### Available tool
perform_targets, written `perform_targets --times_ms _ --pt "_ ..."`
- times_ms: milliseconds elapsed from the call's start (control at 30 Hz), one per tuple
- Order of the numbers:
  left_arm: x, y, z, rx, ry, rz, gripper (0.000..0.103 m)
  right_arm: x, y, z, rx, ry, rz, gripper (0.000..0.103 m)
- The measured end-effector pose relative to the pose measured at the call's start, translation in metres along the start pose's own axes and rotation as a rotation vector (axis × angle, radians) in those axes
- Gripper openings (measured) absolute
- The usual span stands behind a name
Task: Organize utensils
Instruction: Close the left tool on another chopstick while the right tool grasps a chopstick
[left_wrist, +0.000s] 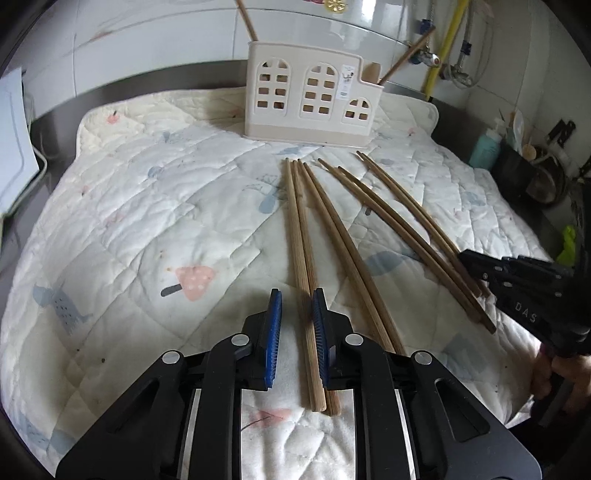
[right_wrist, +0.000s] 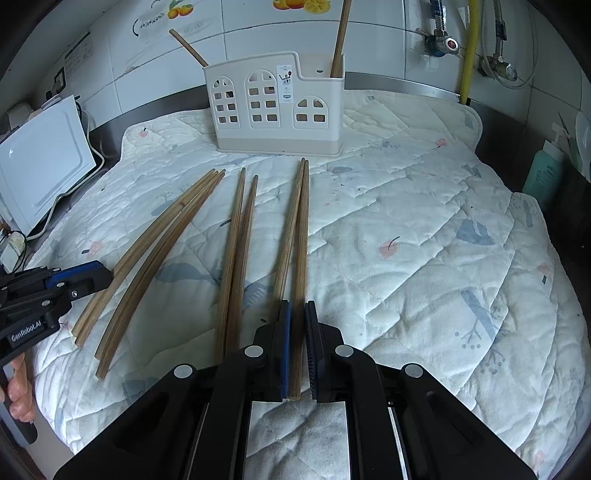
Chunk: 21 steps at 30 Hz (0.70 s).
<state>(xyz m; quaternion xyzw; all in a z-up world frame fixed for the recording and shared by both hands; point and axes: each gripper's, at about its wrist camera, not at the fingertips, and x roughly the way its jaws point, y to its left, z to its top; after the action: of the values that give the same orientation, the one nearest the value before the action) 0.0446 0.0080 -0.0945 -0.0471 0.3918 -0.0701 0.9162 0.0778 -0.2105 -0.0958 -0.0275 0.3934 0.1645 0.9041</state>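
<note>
Several wooden chopsticks lie in pairs on a quilted mat (right_wrist: 406, 240), pointing toward a cream utensil holder (left_wrist: 306, 96) (right_wrist: 273, 107) with window cutouts at the back; a few sticks stand in it. My left gripper (left_wrist: 296, 295) is open around the leftmost pair of chopsticks (left_wrist: 301, 240), which lies against the right pad with a gap to the left pad. My right gripper (right_wrist: 297, 304) is shut on a chopstick (right_wrist: 299, 240) of the rightmost pair. Each gripper shows in the other view: the left gripper (right_wrist: 99, 273) by the left cluster, the right gripper (left_wrist: 469, 260) over the far-right sticks.
A white appliance (right_wrist: 40, 162) with a cable stands at the left of the mat. A teal bottle (right_wrist: 543, 177) and dark containers crowd the right edge. A yellow hose (right_wrist: 469, 48) and valves hang on the tiled wall. A hand (right_wrist: 18, 391) holds the left gripper's handle.
</note>
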Motion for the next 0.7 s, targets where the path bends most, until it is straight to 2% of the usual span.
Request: perform_targets --times_ms 267,400,500,600,700 --pt "0.001 -0.002 -0.002 0.038 -0.008 0.035 0.017 -0.001 -0.001 0.0 0.0 0.0 0.0 0.007" --pt "0.005 -0.004 -0.002 0.014 0.021 0.016 0.016 -0.001 -0.001 0.0 -0.005 0.002 -0.007 0.007" --pt "0.005 -0.013 -0.007 0.066 0.004 0.061 0.016 -0.001 -0.001 -0.002 -0.002 -0.002 -0.006 0.007" --pt "0.004 -0.002 -0.006 0.009 0.003 0.042 0.013 -0.002 0.0 -0.003 -0.003 0.0 -0.007 0.007" --pt "0.002 -0.003 -0.008 0.005 0.0 0.051 0.013 -0.003 0.0 -0.004 -0.001 -0.002 -0.007 0.007"
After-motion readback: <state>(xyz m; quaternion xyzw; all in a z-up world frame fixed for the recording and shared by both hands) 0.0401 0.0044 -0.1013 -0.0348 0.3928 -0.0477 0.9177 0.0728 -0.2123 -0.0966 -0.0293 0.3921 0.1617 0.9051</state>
